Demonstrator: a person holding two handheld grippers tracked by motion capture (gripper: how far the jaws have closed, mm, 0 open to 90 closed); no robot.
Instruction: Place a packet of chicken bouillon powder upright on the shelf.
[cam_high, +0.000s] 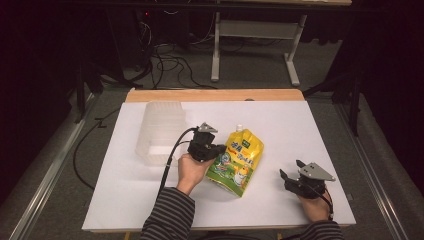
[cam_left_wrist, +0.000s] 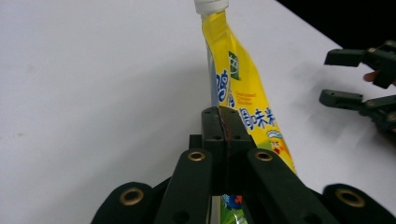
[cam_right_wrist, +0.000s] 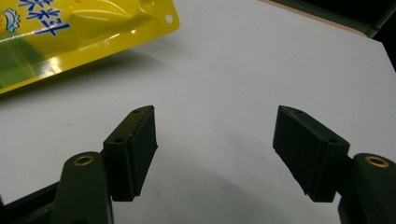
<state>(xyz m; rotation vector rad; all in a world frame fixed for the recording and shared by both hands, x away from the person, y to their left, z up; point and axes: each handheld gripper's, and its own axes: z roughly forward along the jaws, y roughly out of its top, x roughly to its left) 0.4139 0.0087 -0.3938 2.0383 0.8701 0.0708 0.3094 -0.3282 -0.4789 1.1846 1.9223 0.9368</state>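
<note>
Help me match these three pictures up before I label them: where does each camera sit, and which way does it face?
High view: above the person's side, looking forward and down on the table; both striped sleeves show.
Left gripper view: rides the left hand-held gripper, looking along jaws clamped on the yellow pouch.
Right gripper view: rides the right hand-held gripper, facing open jaws over the table.
Shared: all three show the pouch.

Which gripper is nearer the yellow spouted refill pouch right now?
Left. The left gripper is shut on the edge of the yellow spouted refill pouch, its fingers pinching it. The right gripper sits open on the white table, apart from the pouch.
</note>
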